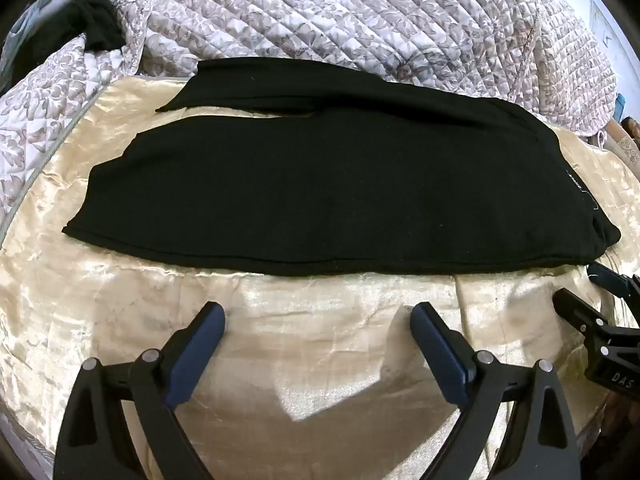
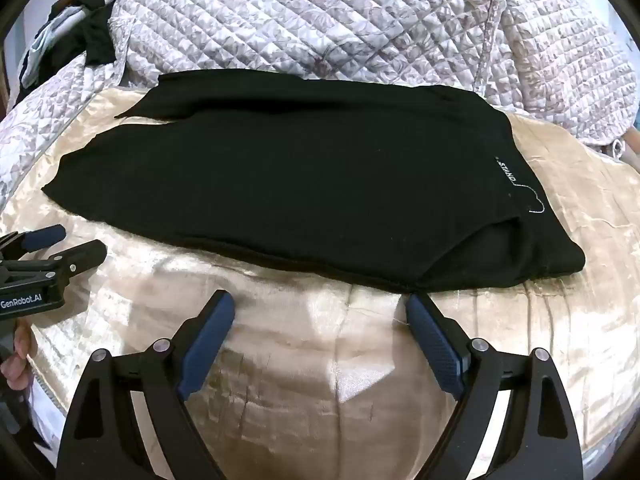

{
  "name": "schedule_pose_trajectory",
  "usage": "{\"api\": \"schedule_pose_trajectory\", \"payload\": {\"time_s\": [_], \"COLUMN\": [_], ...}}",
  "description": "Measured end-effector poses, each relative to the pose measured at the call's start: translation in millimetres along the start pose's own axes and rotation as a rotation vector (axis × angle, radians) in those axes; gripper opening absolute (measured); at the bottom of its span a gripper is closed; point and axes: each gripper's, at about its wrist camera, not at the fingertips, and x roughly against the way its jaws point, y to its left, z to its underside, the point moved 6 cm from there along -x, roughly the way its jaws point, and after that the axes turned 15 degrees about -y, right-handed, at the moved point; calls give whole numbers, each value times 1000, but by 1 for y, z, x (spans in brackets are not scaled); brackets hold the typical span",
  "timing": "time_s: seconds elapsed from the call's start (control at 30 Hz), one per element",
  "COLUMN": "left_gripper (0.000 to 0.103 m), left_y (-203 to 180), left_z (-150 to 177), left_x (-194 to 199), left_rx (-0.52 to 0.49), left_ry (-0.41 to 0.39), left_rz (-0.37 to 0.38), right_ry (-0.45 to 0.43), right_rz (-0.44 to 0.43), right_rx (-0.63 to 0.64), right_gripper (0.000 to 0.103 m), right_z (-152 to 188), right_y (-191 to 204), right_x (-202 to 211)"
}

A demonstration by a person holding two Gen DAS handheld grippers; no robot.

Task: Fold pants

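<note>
I held my left gripper [image 1: 318,314] over bare cloth, its blue pads spread wide with nothing between them. My right gripper [image 2: 320,306] stood likewise wide apart and empty, the tip of its right pad just at the near hem of the black pants [image 2: 280,188], though I could not tell whether it touched the fabric.

The pants lay flat ahead of both tools on a shiny cream satin sheet [image 1: 320,360], stretched crosswise: waist end to the right, leg ends to the left. The far leg showed only as a narrow strip beyond the near one, with a sliver of sheet between them at the left. From the left wrist view, the waist corner sat just ahead of my right gripper, whose fingers entered cut off at the frame's right edge. White lettering [image 2: 505,172] near the waist was too small to read with certainty; a thin white thread outline lay beside it.

Beyond the pants a floral quilted bedspread [image 2: 320,24] rose in folds, hiding whatever lay behind. At far left, a dark bundle of clothing [image 1: 86,28] lay crumpled on the quilt; I could not make out what garments it held. In the right wrist view, my left gripper showed at the left edge, with part of my hand [image 2: 18,356] below it, mostly cut off.
</note>
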Motion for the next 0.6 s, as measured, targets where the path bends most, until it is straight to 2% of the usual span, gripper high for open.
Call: {"api": "schedule_pose_trajectory", "payload": {"time_s": [0.6], "left_gripper": [96], "left_y": [-4], "left_z": [0], "left_x": [-1], "left_rx": [-7], "left_ry": [2], "left_rz": [0], "right_ry": [3], "right_rz": [-4], "right_rx": [-6], "right_gripper": [89], "right_z": [0], "right_y": [0], "right_x": [0]}}
